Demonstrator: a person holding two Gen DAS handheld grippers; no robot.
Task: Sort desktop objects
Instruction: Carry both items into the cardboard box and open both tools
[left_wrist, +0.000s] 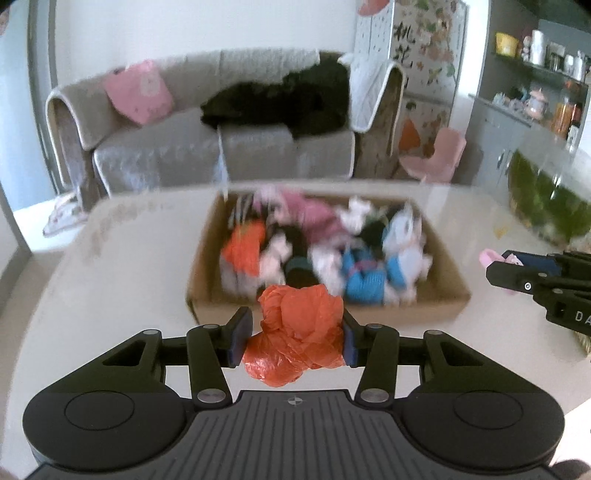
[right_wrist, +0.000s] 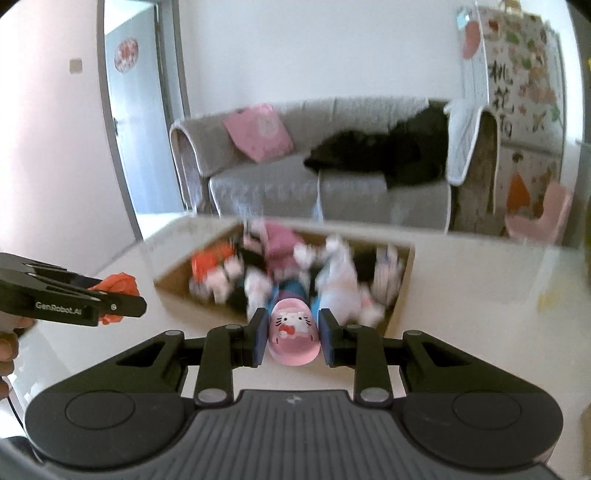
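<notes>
My left gripper (left_wrist: 293, 338) is shut on a crumpled orange plastic bag (left_wrist: 297, 332), held above the table just in front of a cardboard box (left_wrist: 332, 314). My right gripper (right_wrist: 293, 338) is shut on a small pink Hello Kitty slipper (right_wrist: 293, 336), held near the box's front corner (right_wrist: 388, 321). The box holds a blurred heap of several soft things in pink, white, blue, orange and black. The right gripper also shows in the left wrist view (left_wrist: 517, 284), and the left gripper with the orange bag shows in the right wrist view (right_wrist: 122, 295).
The box stands on a pale glossy table (left_wrist: 110, 277). A grey sofa (left_wrist: 221, 147) with a pink cushion and black cloth stands behind the table. A fish tank (left_wrist: 546, 195) is at the table's right. A pink chair (left_wrist: 436, 158) and shelves stand beyond.
</notes>
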